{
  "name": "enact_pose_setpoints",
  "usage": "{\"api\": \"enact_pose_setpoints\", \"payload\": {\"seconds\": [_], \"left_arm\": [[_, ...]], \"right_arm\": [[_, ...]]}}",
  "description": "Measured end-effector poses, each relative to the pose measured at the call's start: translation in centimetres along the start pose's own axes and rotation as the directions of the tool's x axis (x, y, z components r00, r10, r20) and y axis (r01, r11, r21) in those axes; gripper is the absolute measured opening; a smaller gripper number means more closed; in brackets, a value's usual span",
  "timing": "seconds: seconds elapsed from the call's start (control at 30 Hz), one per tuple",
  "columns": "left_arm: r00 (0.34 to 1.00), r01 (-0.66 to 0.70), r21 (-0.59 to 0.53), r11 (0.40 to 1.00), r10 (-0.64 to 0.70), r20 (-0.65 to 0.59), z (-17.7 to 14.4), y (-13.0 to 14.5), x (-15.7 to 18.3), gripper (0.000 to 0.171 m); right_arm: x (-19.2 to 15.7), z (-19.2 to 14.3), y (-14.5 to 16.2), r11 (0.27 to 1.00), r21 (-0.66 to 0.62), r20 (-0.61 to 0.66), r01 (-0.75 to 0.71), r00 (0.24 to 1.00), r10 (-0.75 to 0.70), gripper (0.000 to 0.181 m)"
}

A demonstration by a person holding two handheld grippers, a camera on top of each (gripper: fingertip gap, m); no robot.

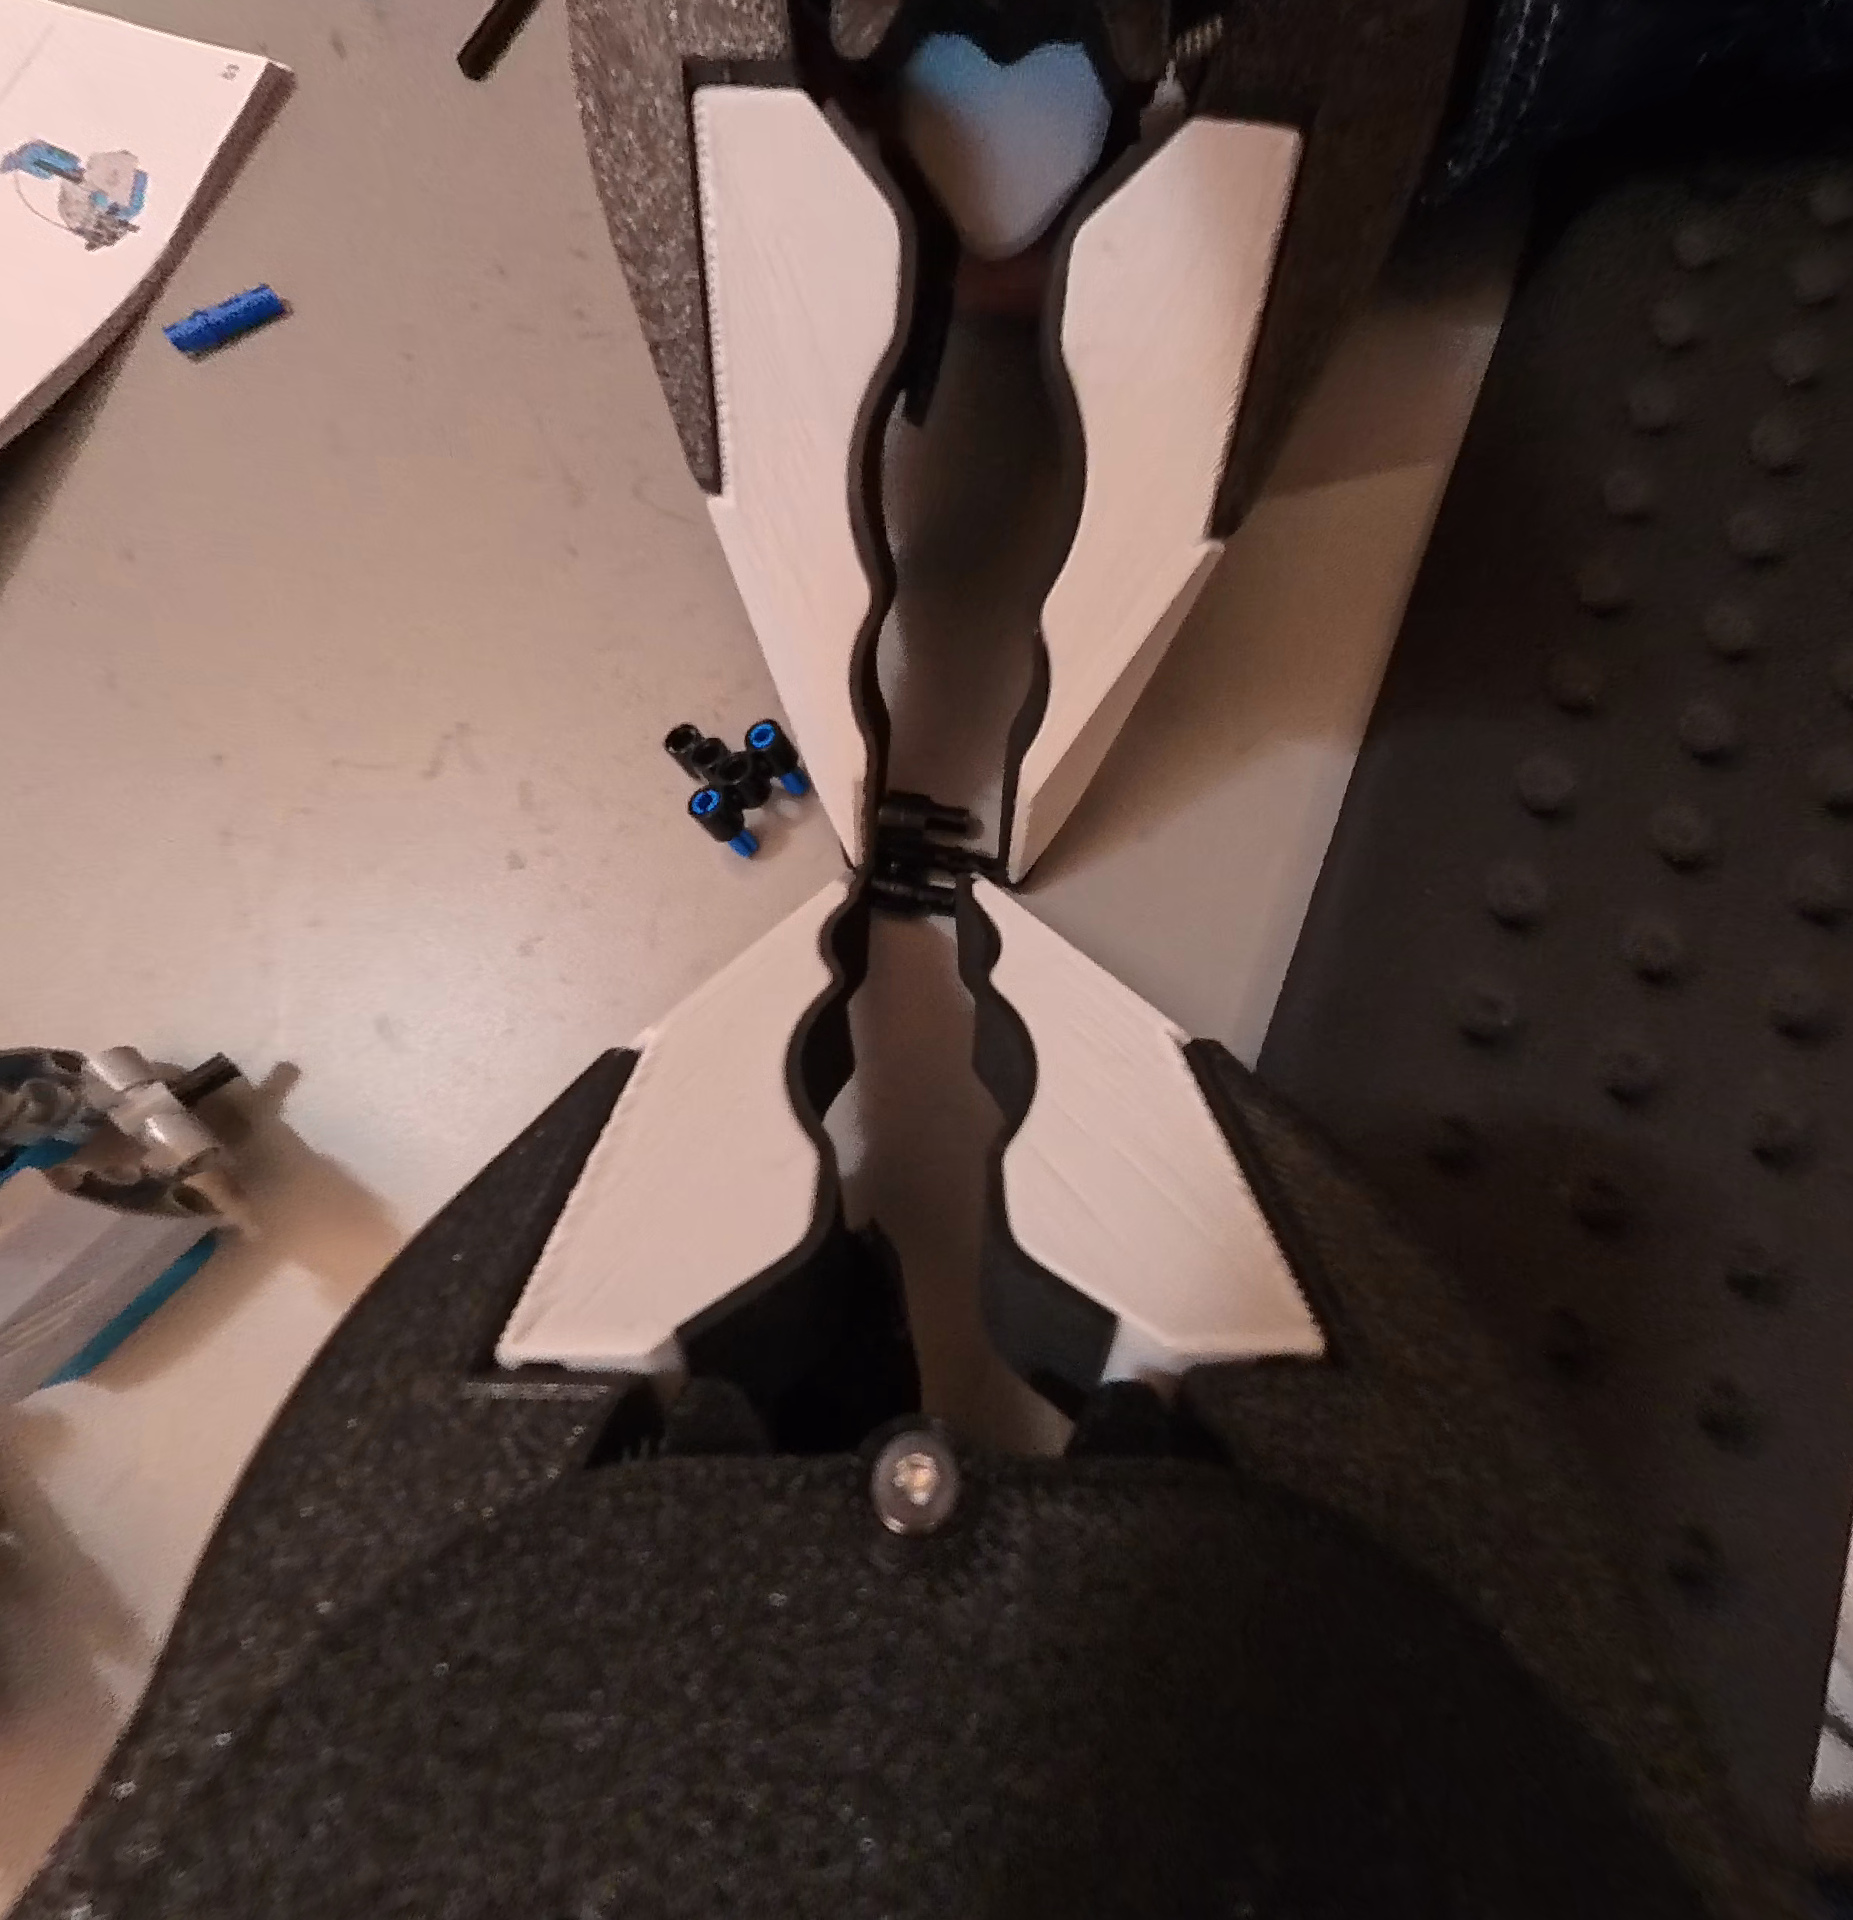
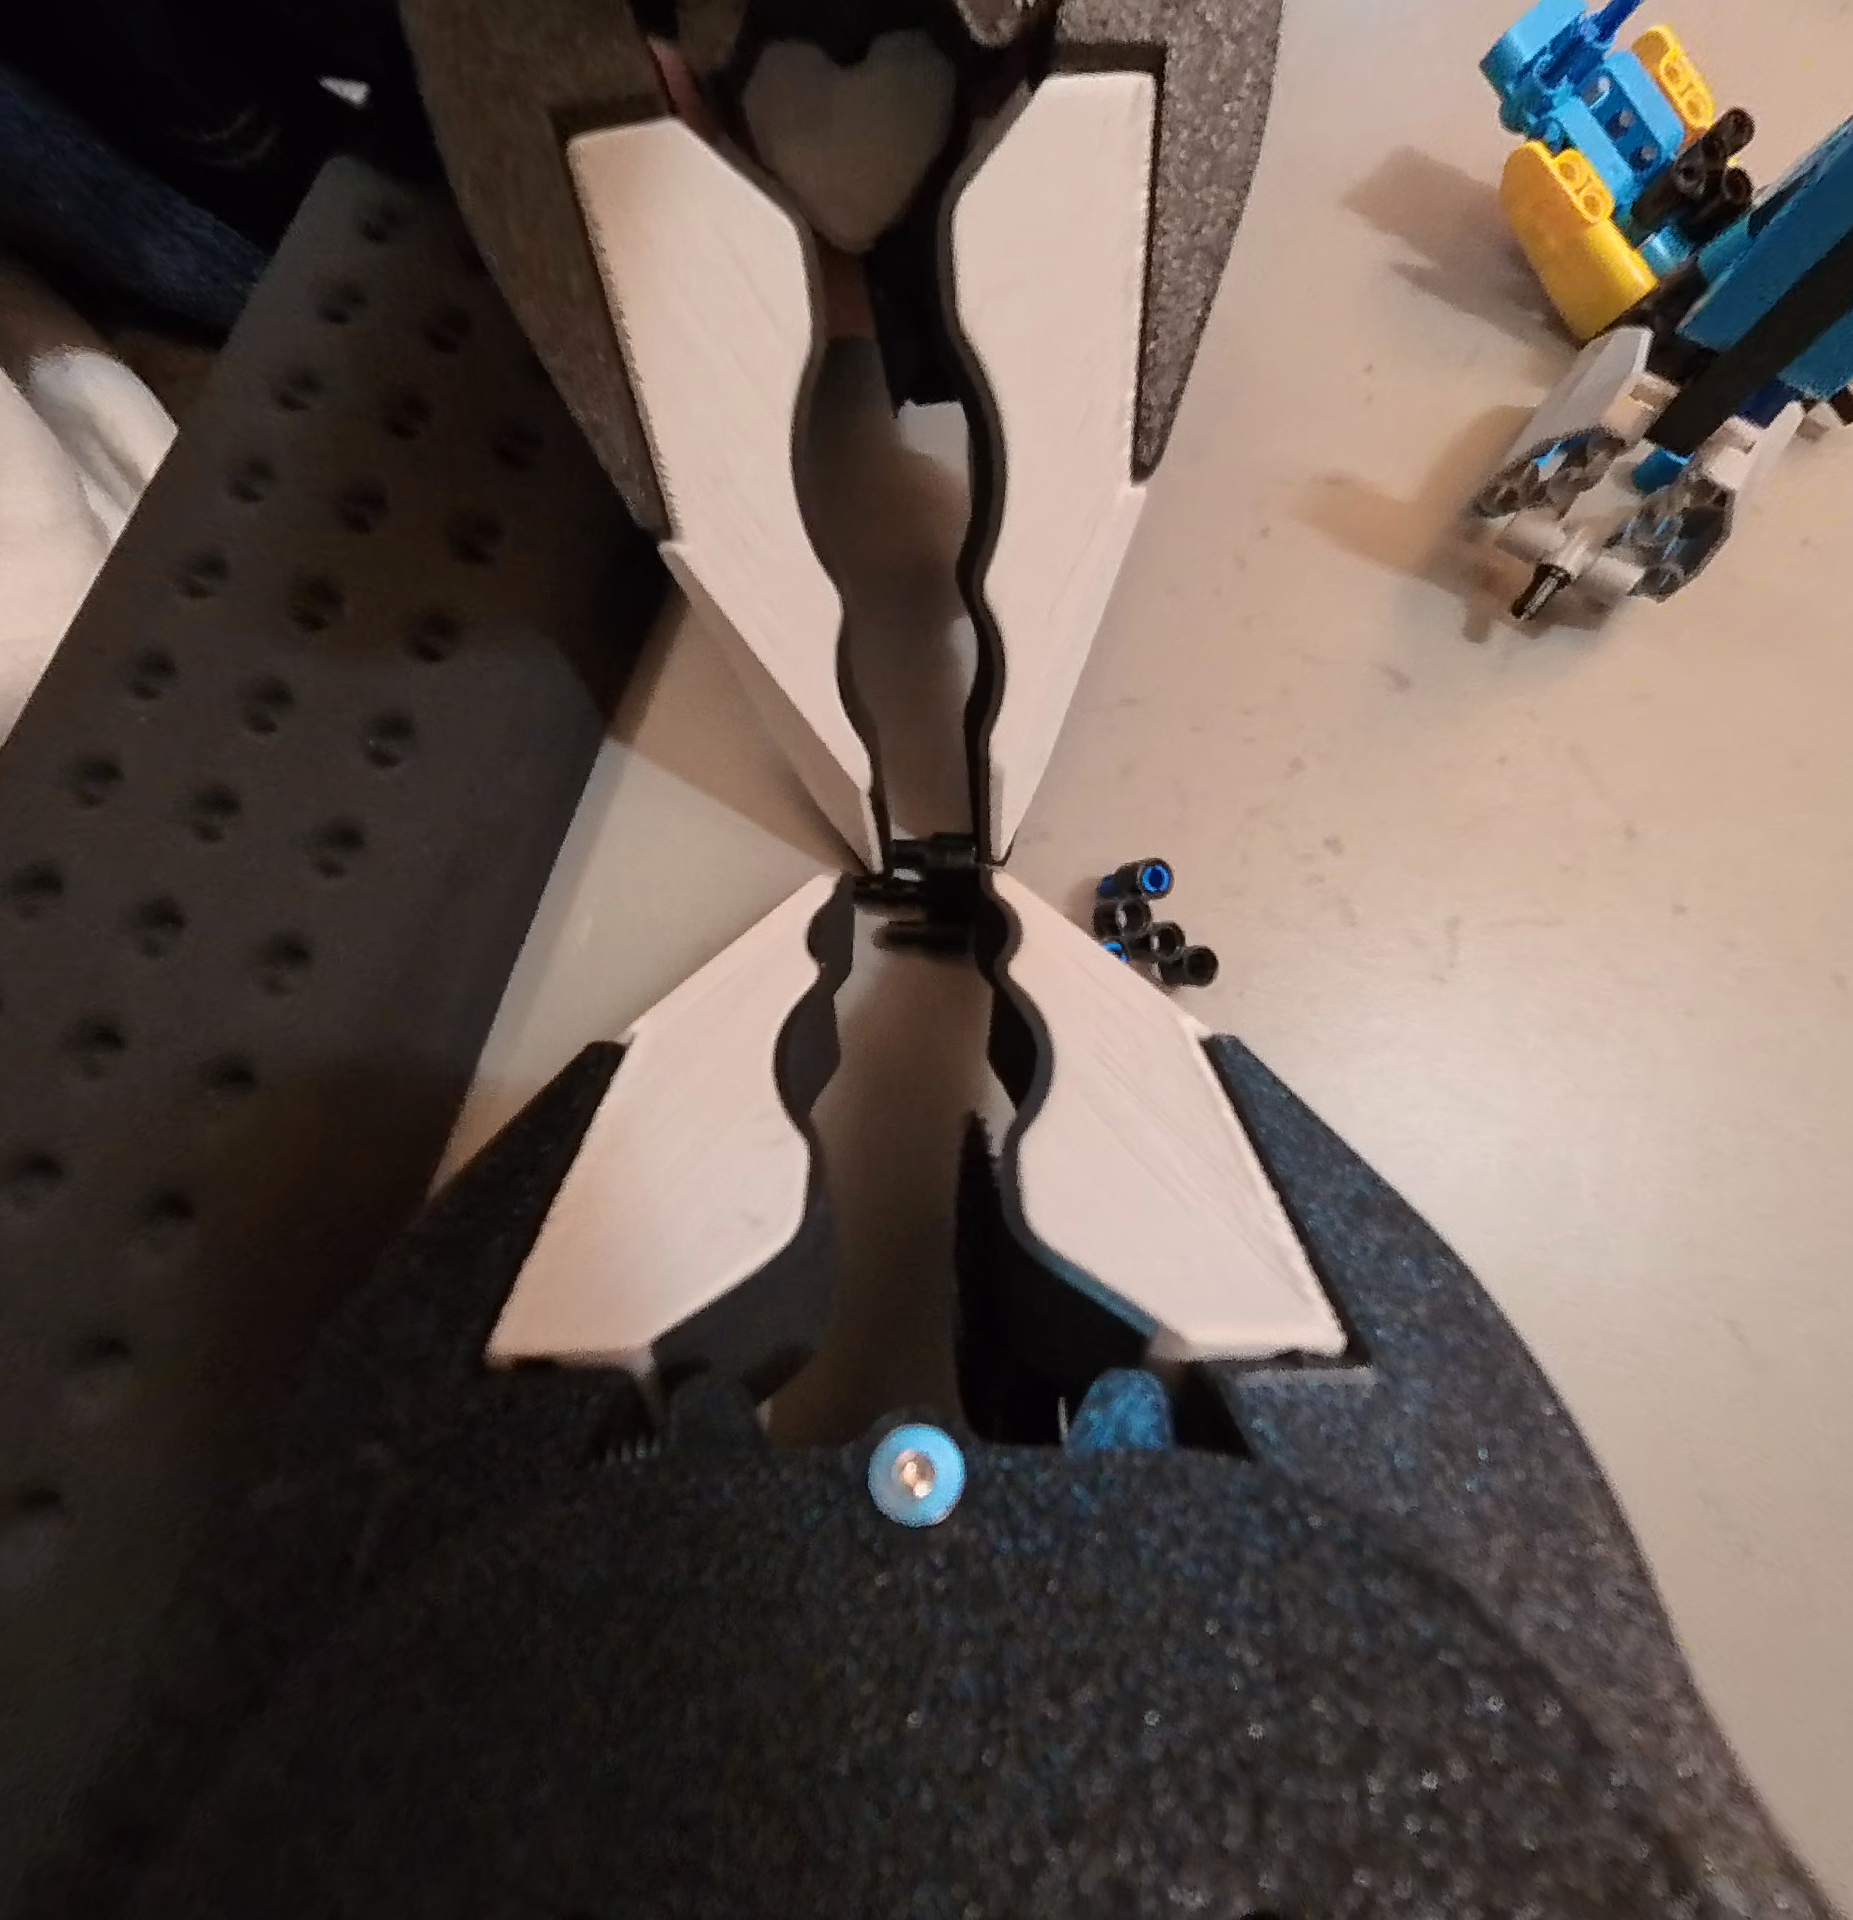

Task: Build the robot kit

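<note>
My two grippers meet tip to tip over a beige table (image 1: 382, 623). In the left wrist view, my left gripper (image 1: 906, 902) comes up from the bottom and the right gripper (image 1: 934, 844) comes down from the top. Both are closed on one small black pin piece (image 1: 917, 857) held between their tips, just above the table edge. The right wrist view shows the same: my right gripper (image 2: 922, 923) from below, the left gripper (image 2: 932, 847) from above, and the black pin piece (image 2: 922, 894) between them. A small black connector cluster with blue pins (image 1: 735, 790) lies beside the tips; it also shows in the right wrist view (image 2: 1156, 925).
A dark perforated board (image 1: 1628, 831) borders the table on one side (image 2: 226, 727). A partly built blue, grey and yellow brick model (image 2: 1670, 395) stands on the table (image 1: 101, 1132). An open instruction booklet (image 1: 91, 208) and a loose blue piece (image 1: 224, 320) lie farther off. Left and right tips are no more than a few centimetres apart.
</note>
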State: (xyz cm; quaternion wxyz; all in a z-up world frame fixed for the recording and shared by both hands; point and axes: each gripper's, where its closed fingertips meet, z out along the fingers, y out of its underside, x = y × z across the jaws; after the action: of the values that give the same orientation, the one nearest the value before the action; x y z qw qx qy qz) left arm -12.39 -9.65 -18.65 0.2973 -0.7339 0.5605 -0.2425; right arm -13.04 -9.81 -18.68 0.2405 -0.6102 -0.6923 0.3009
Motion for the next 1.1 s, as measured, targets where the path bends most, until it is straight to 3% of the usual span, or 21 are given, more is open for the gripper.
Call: {"api": "enact_pose_setpoints", "payload": {"seconds": [0.63,0.93,1.1], "left_arm": [[0.985,-0.162,0.019,0.987,0.160,0.070,0.02,-0.16,-0.06,0.015],[0.993,-0.078,0.040,0.996,0.081,-0.089,0.05,-0.09,0.03,0.015],[0.992,-0.089,0.042,0.995,0.093,-0.089,0.07,-0.10,-0.14,0.016]], "right_arm": [[0.04,-0.18,0.11,0.998,0.022,-0.063,0.064,0.996,-0.063,0.022],[-0.15,-0.14,0.22,0.999,0.044,-0.005,-0.012,1.000,0.012,0.022],[0.12,-0.16,0.23,0.999,0.048,-0.032,0.013,0.999,-0.012,0.023]]}}
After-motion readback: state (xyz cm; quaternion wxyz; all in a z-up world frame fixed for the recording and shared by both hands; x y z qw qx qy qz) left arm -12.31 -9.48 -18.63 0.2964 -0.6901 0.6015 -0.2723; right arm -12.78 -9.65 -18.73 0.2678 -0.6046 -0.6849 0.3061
